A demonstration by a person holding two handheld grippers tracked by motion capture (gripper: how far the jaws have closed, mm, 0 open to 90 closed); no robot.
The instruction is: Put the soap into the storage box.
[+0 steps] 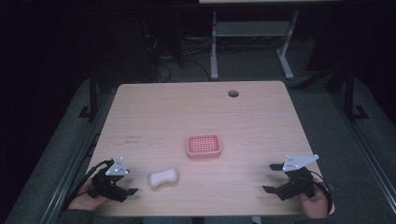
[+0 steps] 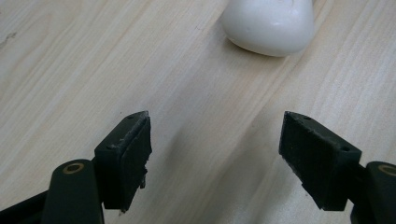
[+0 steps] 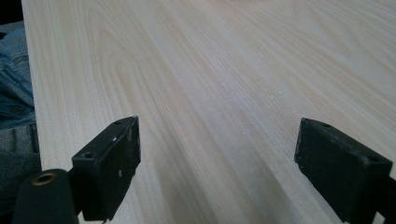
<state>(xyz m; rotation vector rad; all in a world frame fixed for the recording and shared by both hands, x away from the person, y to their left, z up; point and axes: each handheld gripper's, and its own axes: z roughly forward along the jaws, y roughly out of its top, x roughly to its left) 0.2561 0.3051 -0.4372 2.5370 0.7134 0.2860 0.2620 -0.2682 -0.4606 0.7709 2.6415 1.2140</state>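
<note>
From above, you are holding your left gripper (image 1: 126,182) near the table's (image 1: 196,112) front left corner, its jaws spread with nothing between them, and the white soap bar (image 1: 163,178) is lying just beside it, apart from the tips. The pink soap dish (image 1: 203,145) is sitting farther back, near the middle. The left gripper view is bringing the soap bar (image 2: 268,25) close: it is resting on the wood ahead of the pads (image 2: 128,156), slightly toward one side. Your right gripper (image 1: 272,178) is waiting near the front right corner, jaws also spread. The right gripper view is showing bare wood grain between them and blue denim (image 3: 14,84) past the table edge.
</note>
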